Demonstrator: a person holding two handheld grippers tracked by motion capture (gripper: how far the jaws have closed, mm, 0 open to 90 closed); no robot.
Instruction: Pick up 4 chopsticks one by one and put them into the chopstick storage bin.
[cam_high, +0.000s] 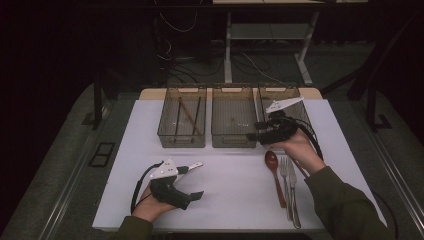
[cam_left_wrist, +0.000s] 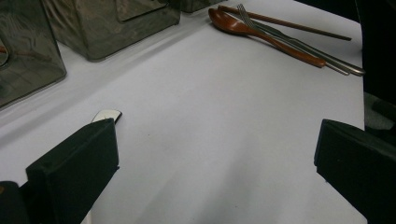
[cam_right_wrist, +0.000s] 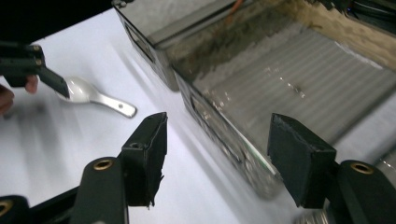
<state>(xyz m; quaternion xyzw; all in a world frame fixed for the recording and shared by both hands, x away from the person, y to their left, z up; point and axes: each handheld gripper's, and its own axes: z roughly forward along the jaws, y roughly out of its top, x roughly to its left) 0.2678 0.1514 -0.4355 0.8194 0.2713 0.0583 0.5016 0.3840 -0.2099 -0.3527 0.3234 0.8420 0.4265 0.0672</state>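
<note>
Lying on the white table (cam_high: 235, 190) just beside the left gripper (cam_high: 189, 181), whose jaws stood wide apart and empty, was a metal spoon (cam_high: 192, 166), while the right gripper (cam_high: 256, 134), also open, hovered over the middle bin (cam_high: 233, 122).

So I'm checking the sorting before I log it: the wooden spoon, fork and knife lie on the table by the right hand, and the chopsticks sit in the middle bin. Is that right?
Not quite. The chopsticks sit in the left bin, not the middle bin; the high view shows it. The wooden spoon, fork and knife do lie on the table by the right hand.
</note>
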